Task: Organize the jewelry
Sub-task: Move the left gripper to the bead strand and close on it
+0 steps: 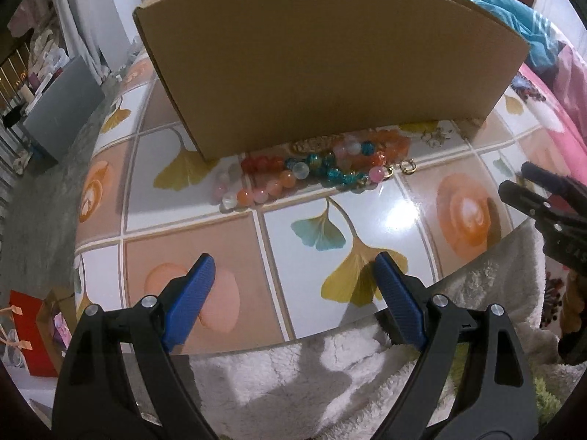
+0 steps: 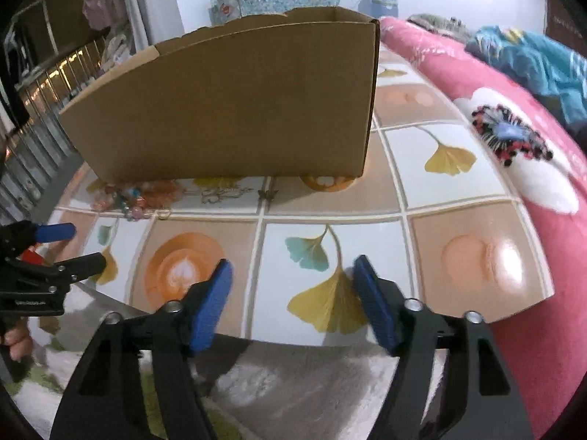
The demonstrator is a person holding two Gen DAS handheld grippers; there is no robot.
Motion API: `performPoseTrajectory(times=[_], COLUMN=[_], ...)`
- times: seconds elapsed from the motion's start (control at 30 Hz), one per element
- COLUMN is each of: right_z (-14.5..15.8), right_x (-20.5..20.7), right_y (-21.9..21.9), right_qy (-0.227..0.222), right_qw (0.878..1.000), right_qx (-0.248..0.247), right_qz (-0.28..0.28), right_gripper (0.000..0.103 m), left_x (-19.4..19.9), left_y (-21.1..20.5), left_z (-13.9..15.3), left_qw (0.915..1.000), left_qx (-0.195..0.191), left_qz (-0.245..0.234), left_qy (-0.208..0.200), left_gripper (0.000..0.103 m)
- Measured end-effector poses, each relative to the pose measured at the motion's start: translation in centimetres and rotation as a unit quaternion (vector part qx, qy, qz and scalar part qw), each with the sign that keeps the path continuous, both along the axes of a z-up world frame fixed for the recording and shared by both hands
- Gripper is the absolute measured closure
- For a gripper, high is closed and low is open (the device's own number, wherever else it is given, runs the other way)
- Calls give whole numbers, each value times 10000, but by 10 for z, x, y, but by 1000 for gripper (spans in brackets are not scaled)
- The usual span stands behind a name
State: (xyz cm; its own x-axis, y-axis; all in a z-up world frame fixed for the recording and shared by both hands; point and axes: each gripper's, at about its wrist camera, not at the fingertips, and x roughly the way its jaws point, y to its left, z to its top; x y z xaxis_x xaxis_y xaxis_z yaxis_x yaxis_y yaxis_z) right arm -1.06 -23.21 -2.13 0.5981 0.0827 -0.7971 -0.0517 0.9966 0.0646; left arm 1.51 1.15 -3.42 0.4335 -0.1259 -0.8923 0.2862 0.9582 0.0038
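Tiled tabletop [image 1: 315, 198] with leaf prints bears no readable writing. Left gripper [image 1: 293, 278] and right gripper [image 2: 293, 286] hang spread and empty; beaded jewelry [image 1: 315, 172] lies ahead, against the cardboard box [image 1: 330, 58].

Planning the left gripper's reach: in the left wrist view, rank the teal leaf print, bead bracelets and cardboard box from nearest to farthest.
From the left gripper:
1. Teal leaf print, just ahead on the tabletop.
2. Bead bracelets, at the box's foot.
3. Cardboard box, behind them.

Beaded bracelets [image 1: 323, 168]: heaped in one pile of round red, orange, pink, teal and clear beads, lying flat on the tabletop [image 1: 367, 220] against the front base of the upright cardboard box [image 1: 330, 66], at 12 o'clock; small gold rings [image 1: 409, 167] lie just beside, at 3 o'clock of the pile
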Motion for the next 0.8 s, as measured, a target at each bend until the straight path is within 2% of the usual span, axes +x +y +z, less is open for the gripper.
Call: performPoseTrajectory(times=[0.13, 0.2, 0.33, 0.43, 0.6, 0.8], right_z=[-3, -4, -5, -6, -6, -7], right_x=[-4, -7, -9, -7, -2, 5], right_y=[4, 6, 5, 4, -2, 0], right_qy=[-110, -171, -192, -137, -94, 84], right_qw=[9997, 9993, 9991, 9994, 9998, 9987], right_qx=[-231, -326, -367, -313, -178, -402], right_qz=[43, 74, 78, 66, 59, 318], right_gripper=[28, 22, 16, 7, 7, 7], left_x=[1, 2, 2, 3, 9, 6], left_y=[0, 0, 0, -1, -4, -3], left_z=[-2, -4, -5, -5, -2, -5], left_qw=[10000, 10000, 10000, 10000, 10000, 9999], left_qx=[3, -20, -7, 10, 40, 36], left_qz=[-6, 18, 17, 13, -25, -140], left_qy=[0, 17, -29, 12, 72, -55], left_gripper=[11, 8, 8, 7, 7, 7])
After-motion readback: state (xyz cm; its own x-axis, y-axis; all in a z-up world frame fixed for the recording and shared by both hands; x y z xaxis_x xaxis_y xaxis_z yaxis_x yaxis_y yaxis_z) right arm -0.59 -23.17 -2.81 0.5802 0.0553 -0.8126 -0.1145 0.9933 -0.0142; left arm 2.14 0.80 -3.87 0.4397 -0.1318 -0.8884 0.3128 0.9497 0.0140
